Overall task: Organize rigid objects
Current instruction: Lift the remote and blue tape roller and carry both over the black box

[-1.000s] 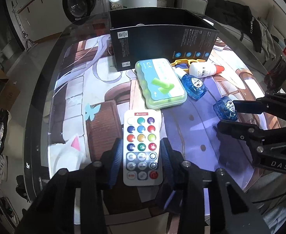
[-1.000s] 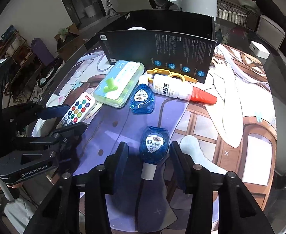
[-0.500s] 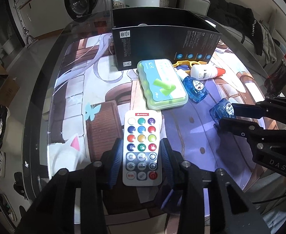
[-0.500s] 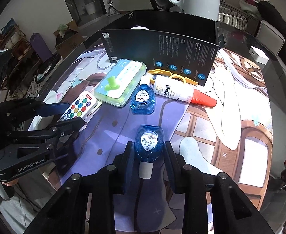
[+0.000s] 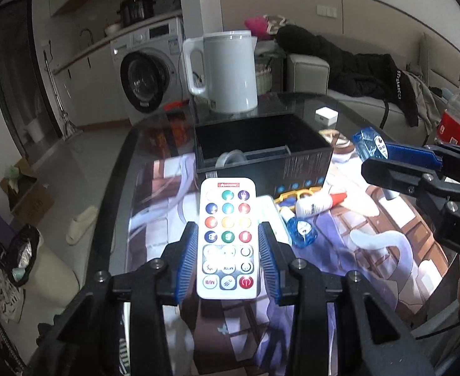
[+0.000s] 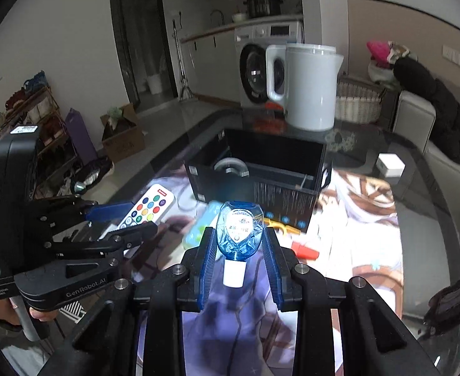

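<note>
Your left gripper [image 5: 227, 260] is clamped on the white remote [image 5: 227, 238], raised off the table [image 5: 120, 169]; your right gripper [image 6: 238, 258] pinches the blue bottle [image 6: 238, 230], seemingly also clear of the mat, before the open black box [image 6: 261, 169].

We get two wrist fisheyes, each close behind its tool, angled down over the worktop [image 5: 308, 100]; both share the black box [image 5: 261, 147].

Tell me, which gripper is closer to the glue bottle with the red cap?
The right gripper, I think. It holds a blue bottle up right beside the glue bottle lying on the table. The left gripper, holding the remote, sits farther off, across the mat.
</note>
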A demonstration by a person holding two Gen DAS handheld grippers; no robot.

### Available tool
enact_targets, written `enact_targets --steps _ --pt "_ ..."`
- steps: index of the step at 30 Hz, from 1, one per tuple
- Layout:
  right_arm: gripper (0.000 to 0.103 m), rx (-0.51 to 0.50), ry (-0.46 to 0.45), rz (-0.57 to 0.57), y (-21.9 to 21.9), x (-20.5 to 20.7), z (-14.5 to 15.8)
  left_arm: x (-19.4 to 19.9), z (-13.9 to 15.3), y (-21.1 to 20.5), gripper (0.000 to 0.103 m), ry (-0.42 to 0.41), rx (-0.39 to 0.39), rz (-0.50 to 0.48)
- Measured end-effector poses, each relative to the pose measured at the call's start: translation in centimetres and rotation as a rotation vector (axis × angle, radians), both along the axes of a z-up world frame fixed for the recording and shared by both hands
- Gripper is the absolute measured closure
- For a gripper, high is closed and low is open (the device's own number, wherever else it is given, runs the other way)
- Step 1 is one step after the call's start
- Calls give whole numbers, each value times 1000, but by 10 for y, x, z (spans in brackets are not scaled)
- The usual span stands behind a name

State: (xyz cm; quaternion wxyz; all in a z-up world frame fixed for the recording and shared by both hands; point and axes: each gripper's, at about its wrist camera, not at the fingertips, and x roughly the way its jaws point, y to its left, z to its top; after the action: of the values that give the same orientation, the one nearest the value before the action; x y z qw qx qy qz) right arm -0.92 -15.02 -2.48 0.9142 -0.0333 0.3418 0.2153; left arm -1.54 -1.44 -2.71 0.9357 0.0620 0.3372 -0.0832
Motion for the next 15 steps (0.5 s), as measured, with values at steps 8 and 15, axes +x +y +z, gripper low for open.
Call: enact_targets --steps 8,15 --pt "73 90 -308 -1 -9 -37 46 -42 51 12 65 -332 -84 28" --pt "73 118 -366 -19 -11 -49 53 -45 57 23 65 -380 -115 42"
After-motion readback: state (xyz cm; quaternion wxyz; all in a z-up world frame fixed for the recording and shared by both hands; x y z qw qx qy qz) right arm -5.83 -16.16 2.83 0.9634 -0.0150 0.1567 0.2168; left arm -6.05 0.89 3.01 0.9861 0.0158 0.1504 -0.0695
